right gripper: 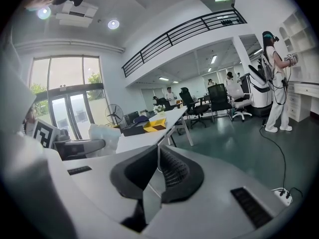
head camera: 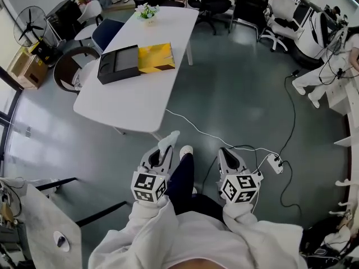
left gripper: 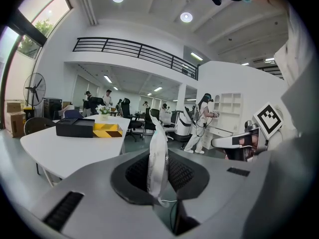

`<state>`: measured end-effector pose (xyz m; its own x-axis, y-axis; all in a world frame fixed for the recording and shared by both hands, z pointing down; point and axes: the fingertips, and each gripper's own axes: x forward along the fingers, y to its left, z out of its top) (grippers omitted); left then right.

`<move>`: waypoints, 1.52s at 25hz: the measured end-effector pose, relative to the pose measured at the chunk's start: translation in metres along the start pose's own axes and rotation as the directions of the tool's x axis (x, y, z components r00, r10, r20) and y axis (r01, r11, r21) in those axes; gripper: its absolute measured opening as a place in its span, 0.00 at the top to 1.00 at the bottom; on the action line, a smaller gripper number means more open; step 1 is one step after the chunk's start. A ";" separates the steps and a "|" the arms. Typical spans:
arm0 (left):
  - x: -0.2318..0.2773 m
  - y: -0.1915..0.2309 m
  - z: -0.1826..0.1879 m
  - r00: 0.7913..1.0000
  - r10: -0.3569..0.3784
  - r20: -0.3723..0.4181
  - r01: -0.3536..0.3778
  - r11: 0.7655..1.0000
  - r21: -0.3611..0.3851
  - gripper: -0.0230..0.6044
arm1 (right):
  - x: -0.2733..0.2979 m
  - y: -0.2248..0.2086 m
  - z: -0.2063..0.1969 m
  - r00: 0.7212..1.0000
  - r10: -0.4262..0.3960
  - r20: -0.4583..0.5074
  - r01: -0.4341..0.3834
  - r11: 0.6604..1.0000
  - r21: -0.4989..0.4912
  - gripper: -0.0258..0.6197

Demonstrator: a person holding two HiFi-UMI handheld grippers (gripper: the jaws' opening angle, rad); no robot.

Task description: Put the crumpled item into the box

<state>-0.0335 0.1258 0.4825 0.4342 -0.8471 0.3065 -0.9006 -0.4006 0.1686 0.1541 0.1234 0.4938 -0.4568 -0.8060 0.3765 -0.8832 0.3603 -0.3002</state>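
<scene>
White crumpled bag (left gripper: 158, 158), judged light, limp and slippery, is pinched low by the left gripper (head camera: 161, 153); the right gripper (head camera: 227, 160) is clenched empty; the black box (head camera: 112, 75) is seen at eleven o'clock.

Head view looks steeply down; both gripper views face level toward the far table (head camera: 126, 102) and box (head camera: 118, 64), shared by all.

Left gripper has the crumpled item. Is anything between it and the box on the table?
Nothing visible blocks it. The crumpled item is pinched in the left gripper; ahead lies open floor, then the white table with the black box on it. Only a thin cable lies on the floor.
</scene>
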 end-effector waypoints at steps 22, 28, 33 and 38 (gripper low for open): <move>0.182 0.101 0.095 0.998 -0.054 0.028 0.054 0.999 -0.009 0.87 | 0.173 -0.055 0.115 0.999 -0.041 0.014 0.041 0.999 -0.005 0.90; 0.222 0.125 0.114 0.997 -0.069 0.039 0.069 0.998 0.000 0.87 | 0.219 -0.067 0.138 0.999 -0.045 0.028 0.045 0.999 -0.005 0.90; 0.239 0.141 0.118 0.997 -0.073 0.036 0.073 0.997 0.002 0.87 | 0.246 -0.067 0.144 0.999 -0.040 0.025 0.040 0.999 -0.003 0.90; 0.238 0.151 0.111 0.998 -0.066 0.013 0.066 0.998 -0.022 0.87 | 0.257 -0.056 0.142 1.000 -0.019 -0.002 0.019 1.000 -0.013 0.90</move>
<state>-0.0683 -0.1753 0.4774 0.4924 -0.8232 0.2826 -0.8691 -0.4480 0.2095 0.1010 -0.1707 0.4831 -0.4402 -0.8115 0.3843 -0.8931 0.3512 -0.2812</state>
